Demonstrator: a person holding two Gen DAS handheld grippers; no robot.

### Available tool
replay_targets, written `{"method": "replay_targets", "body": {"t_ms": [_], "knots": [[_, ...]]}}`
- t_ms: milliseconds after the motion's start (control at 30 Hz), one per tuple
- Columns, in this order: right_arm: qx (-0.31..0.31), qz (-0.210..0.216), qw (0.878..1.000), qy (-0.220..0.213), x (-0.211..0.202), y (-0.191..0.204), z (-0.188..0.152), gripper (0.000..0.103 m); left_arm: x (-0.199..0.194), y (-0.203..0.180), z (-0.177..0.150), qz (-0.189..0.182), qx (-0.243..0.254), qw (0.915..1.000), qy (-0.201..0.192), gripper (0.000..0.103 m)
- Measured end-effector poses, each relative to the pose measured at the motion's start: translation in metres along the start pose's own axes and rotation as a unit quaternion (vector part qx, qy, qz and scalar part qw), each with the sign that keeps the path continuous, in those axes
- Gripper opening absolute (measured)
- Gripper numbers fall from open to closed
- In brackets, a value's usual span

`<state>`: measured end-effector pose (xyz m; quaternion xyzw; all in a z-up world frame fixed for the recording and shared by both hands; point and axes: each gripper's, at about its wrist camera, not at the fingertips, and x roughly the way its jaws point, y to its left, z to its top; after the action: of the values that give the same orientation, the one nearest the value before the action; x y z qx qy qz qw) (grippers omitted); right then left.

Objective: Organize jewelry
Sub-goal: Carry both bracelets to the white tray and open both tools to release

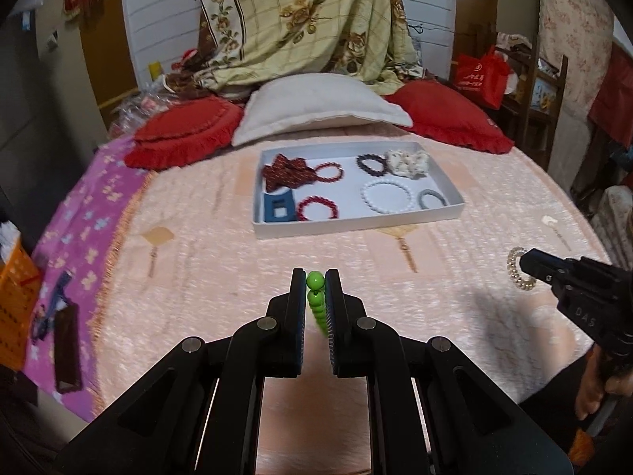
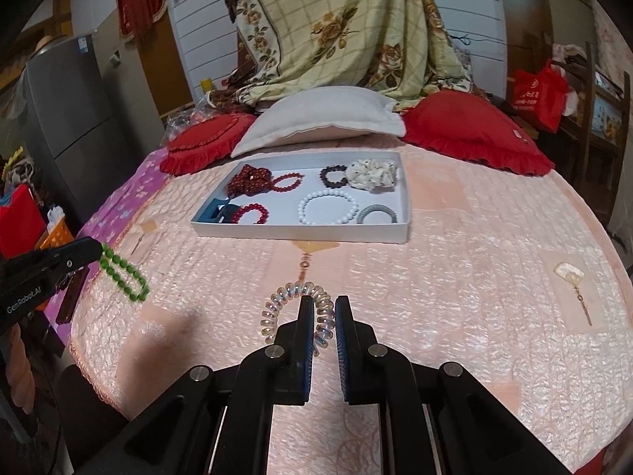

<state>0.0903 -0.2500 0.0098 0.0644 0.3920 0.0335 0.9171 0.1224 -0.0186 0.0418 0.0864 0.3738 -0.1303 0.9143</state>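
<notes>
Open bedspread (image 2: 455,277) before tray (image 2: 300,233)

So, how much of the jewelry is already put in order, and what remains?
Done: the white tray already holds beaded bracelets, hair ties and a cream scrunchie. In hand: the left gripper is shut on the green bead bracelet, and the right gripper holds the clear spiral hair tie. Left: both pieces must still go into the tray; neither is over it yet.
</notes>
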Motion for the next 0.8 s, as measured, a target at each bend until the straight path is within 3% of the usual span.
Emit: {"method": "replay_targets", "body": {"t_ms": [400, 600, 800], "knots": [[-0.032, 0.007, 0.999, 0.019, 0.028, 0.031, 0.021, 0.010, 0.024, 0.015, 0.013, 0.020, 0.021, 0.9994, 0.016, 0.008], [-0.032, 0.011, 0.999, 0.019, 0.041, 0.028, 0.038, 0.010, 0.041, 0.014, 0.023, 0.024, 0.031, 0.9988, 0.028, 0.008], [-0.026, 0.008, 1.000, 0.014, 0.060, 0.017, 0.058, 0.010, 0.061, 0.017, 0.041, -0.001, 0.020, 0.9987, 0.047, 0.008]]}}
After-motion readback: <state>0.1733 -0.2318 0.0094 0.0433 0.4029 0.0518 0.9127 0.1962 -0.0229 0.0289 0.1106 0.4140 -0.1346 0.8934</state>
